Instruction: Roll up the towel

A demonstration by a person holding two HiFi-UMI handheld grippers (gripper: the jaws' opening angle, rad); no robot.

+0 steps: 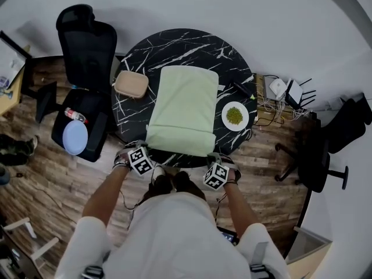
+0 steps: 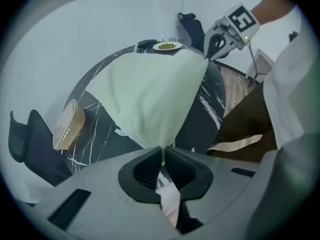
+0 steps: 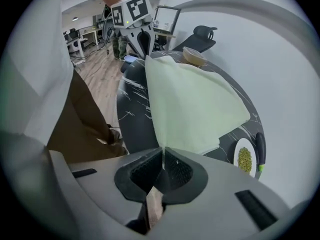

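Marble table (image 1: 174, 44), tongs (image 2: 164, 153) (image 3: 163, 156) pointing down, pinching towel (image 1: 183, 106)

A pale green towel (image 1: 183, 109) is seen at centre on a black table (image 1: 174, 45) veined with white. At upper left a black chair (image 1: 87, 45) and a tan box (image 1: 131, 84) are shown. Black-and-white square markers are borne by the left gripper (image 2: 164, 153) and right gripper (image 3: 163, 163).
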